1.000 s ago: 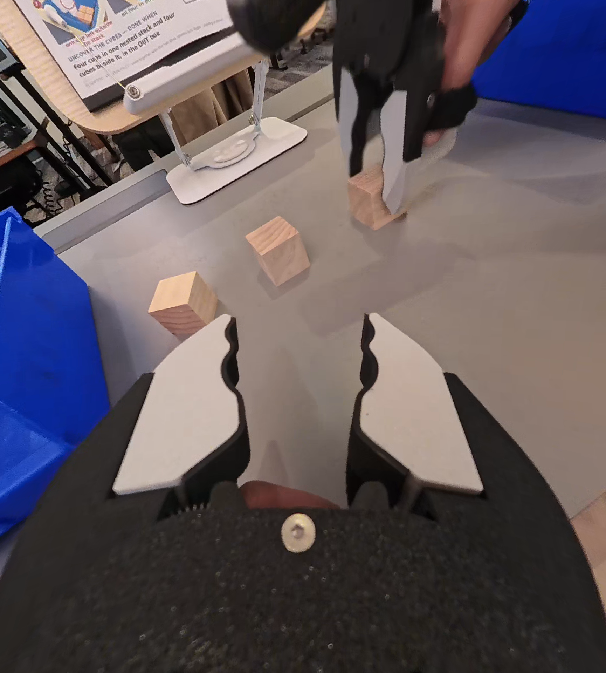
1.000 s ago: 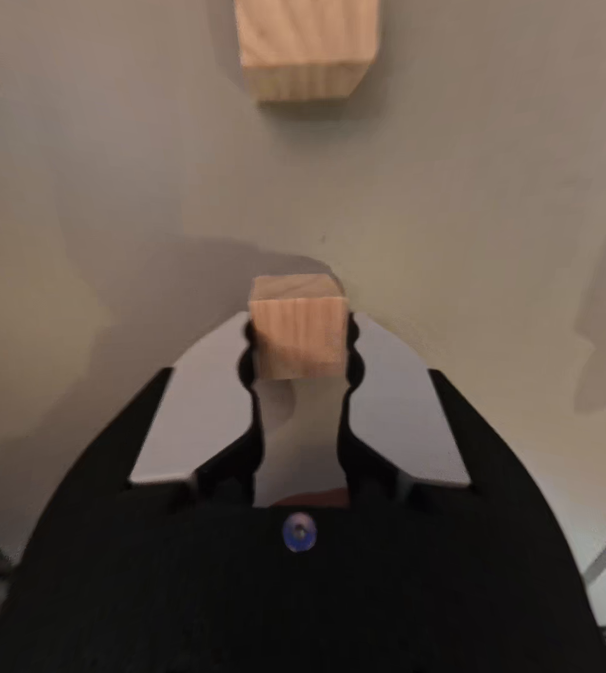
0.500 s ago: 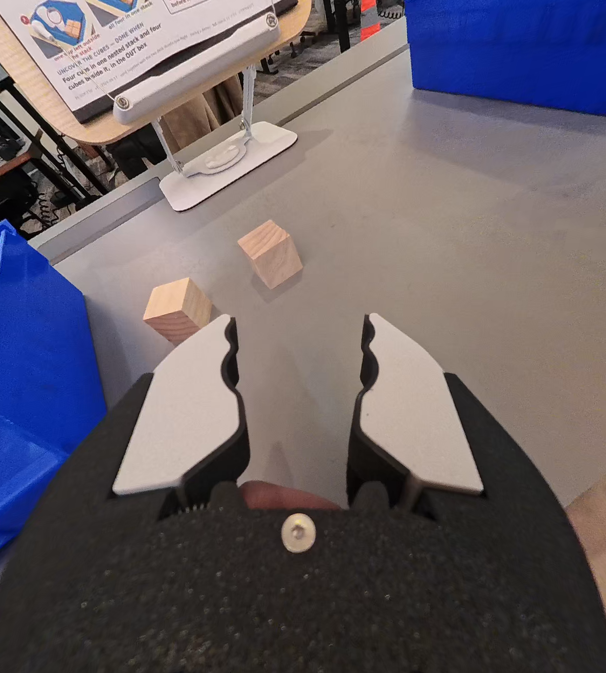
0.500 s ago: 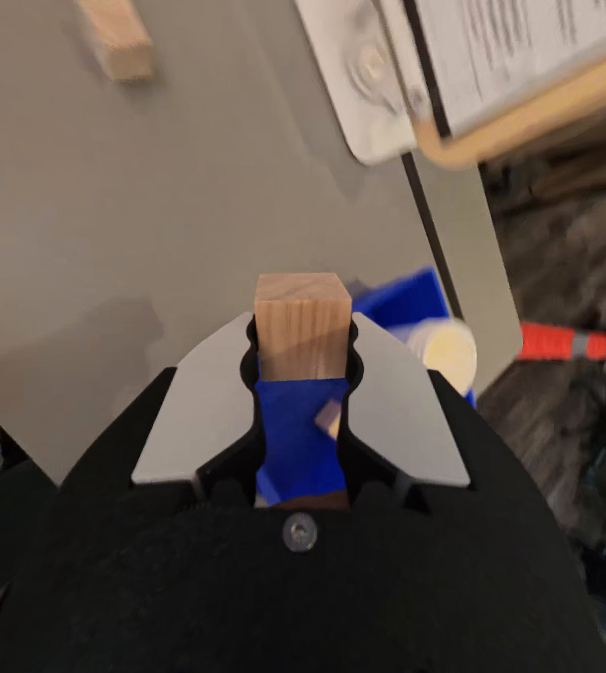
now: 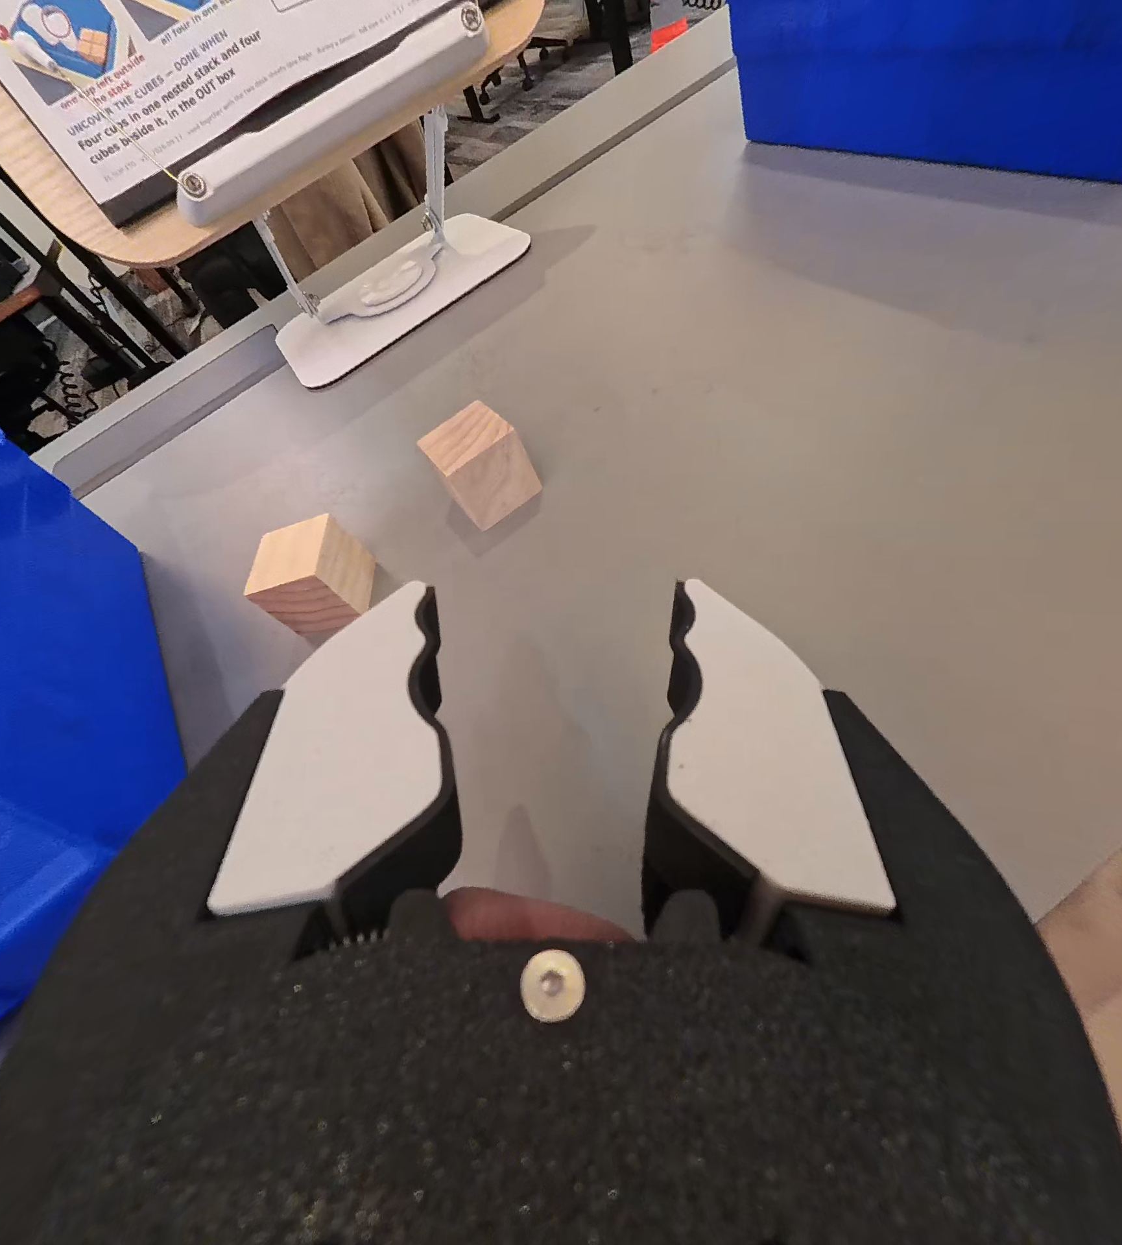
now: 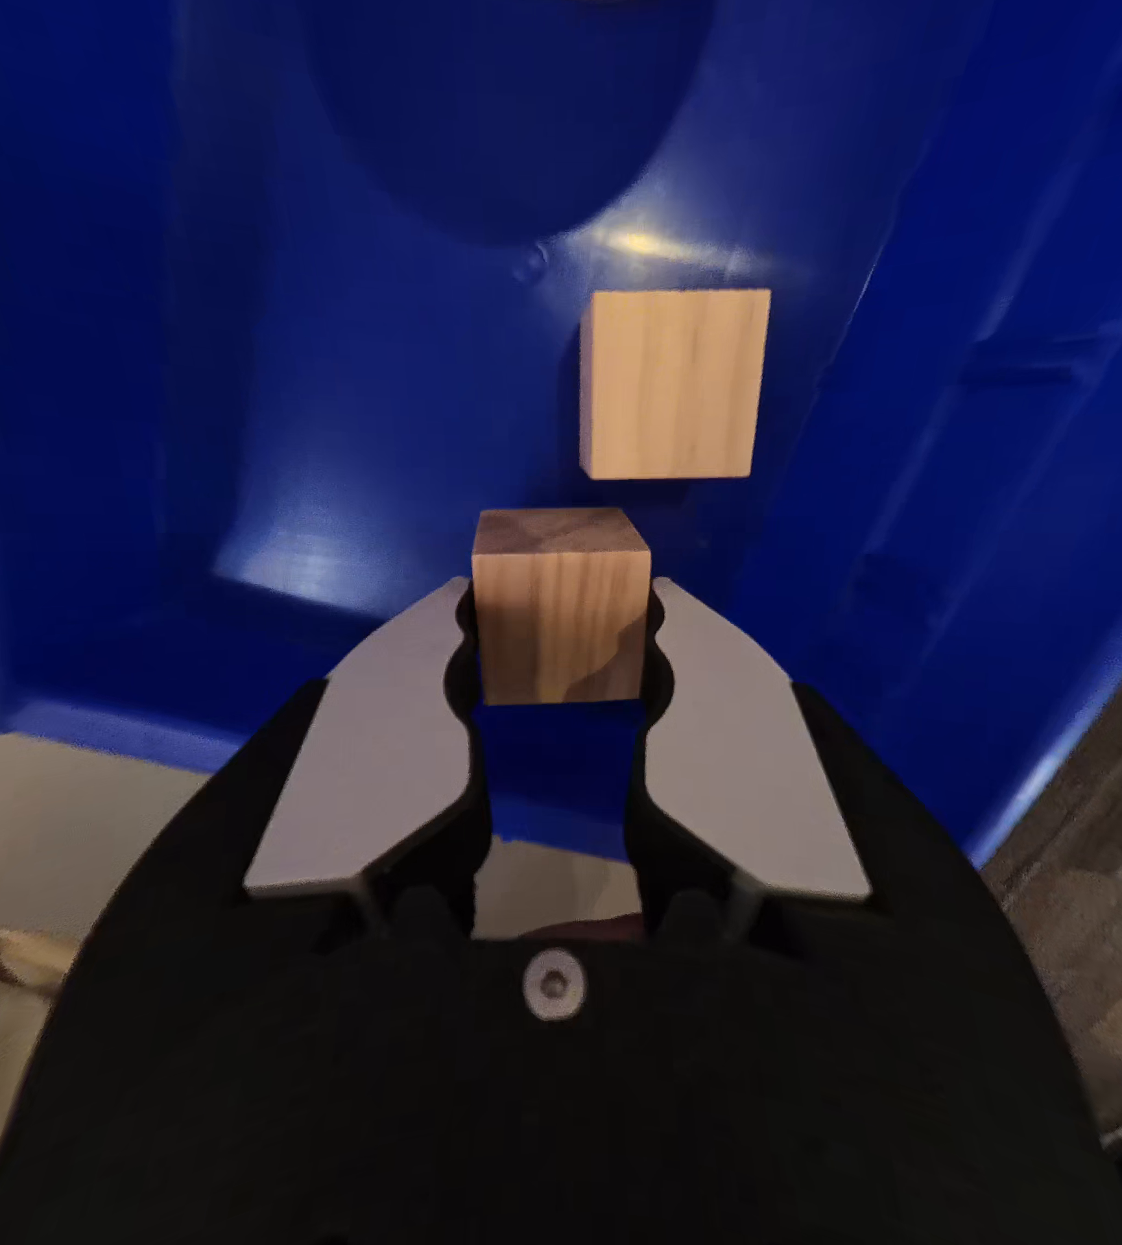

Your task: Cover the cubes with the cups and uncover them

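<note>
A wooden cube [image 6: 562, 616] is clamped between the fingertips of the right hand-held gripper [image 6: 562, 606], held above the blue bin [image 6: 208, 337], where a second cube [image 6: 673, 384] lies. The left hand-held gripper [image 5: 555, 593] is held open and empty over the counter [image 5: 814, 438], two cubes [image 5: 309, 572] [image 5: 481, 461] just beyond it.

Grey table [image 5: 814, 418] carries a white document stand [image 5: 403, 296] at its far edge, holding an instruction sheet [image 5: 161, 74]. Blue bins occupy the left edge [image 5: 39, 707] and far right corner [image 5: 949, 74].

Printed instruction sheet [image 5: 161, 81] — on stand.
</note>
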The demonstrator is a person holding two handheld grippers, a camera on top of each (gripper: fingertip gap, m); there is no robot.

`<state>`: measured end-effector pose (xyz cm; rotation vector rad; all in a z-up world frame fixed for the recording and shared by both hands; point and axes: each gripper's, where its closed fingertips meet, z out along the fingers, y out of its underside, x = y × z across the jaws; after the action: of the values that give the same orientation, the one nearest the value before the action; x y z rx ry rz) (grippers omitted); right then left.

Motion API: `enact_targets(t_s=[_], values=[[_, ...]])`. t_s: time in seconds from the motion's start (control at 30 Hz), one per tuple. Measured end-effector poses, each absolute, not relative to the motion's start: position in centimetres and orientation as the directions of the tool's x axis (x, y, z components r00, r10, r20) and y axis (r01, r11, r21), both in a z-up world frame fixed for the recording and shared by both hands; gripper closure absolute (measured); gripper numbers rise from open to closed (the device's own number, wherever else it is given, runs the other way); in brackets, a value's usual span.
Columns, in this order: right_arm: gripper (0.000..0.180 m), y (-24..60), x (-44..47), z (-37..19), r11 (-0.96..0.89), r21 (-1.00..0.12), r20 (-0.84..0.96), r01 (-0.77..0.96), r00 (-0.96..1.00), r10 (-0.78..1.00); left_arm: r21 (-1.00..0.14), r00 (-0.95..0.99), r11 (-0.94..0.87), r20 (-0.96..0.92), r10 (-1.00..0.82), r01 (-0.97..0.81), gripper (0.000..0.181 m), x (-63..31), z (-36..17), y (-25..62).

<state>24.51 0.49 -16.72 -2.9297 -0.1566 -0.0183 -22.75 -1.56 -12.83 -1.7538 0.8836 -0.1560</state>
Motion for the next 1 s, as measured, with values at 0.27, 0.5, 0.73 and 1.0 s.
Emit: enact_targets(t_s=[0.27,0.5,0.73,1.0], values=[[0.128,0.3,25.1,-18.3,-0.986,-0.126,0.036,0.113,0.993,0.109,-0.866,0.715,-0.120,-0.315,-0.625,-0.486,0.115,-23.0,-13.1,-1.3],[0.115,2.0,18.4,-8.2,-0.713,-0.646,0.145,0.273,0.961,0.236,-0.871,0.742,-0.155,-0.290,-0.605,-0.467,0.114,-23.6,-13.4,-0.8],[0.120,-4.6,-2.7,-3.4,-0.029,-1.000,-0.010,0.008,0.831,0.556,-0.891,0.802,-0.241,-0.193,-0.565,-0.384,0.113,-24.3,-13.9,0.1],[0.126,-6.5,-4.0,-6.9,0.074,-0.987,0.162,0.144,0.872,0.462,-0.864,0.878,-0.443,0.000,-0.478,-0.241,0.109,-21.1,-14.3,4.3]])
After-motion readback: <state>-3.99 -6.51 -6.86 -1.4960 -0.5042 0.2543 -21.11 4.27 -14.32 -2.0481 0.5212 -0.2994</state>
